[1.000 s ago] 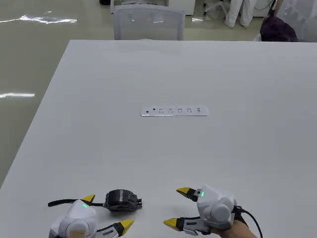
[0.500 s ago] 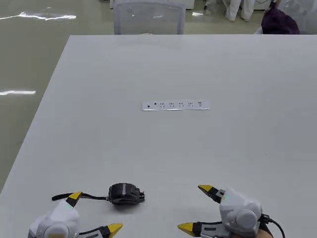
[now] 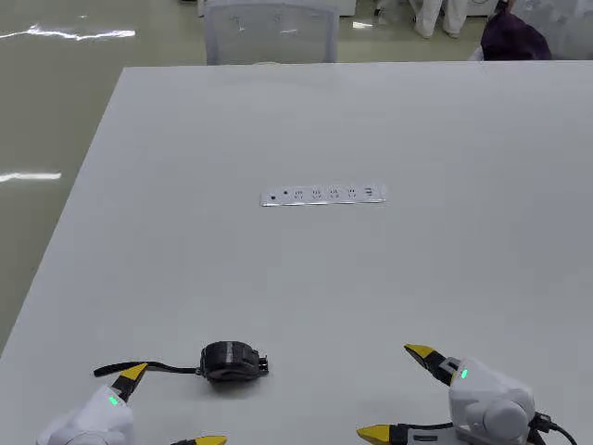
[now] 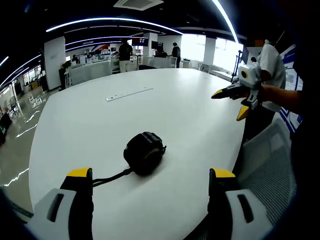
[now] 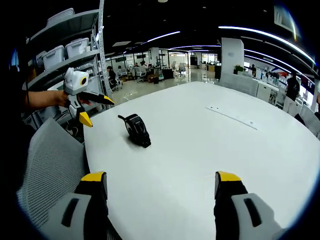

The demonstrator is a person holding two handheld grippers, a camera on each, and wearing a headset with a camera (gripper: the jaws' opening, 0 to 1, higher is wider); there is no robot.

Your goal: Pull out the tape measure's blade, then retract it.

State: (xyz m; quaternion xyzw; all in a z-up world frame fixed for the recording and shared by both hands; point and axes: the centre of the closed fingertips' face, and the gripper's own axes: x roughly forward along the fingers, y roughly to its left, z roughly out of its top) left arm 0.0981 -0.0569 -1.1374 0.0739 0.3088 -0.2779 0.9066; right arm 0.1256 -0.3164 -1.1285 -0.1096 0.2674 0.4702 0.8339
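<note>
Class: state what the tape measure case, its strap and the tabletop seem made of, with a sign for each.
The tape measure case looks like matte black plastic or rubber: dull, little glare. The strap seems thin cord or webbing: it lies limp and curved. The tabletop looks like smooth white laminate or paint: faint soft sheen.

Table top is showing smooth, matt white. Tape measure case is reading as black plastic with a slight sheen. Left gripper and right gripper shells are looking like glossy white plastic. Floor is reflecting lights, polished.
</note>
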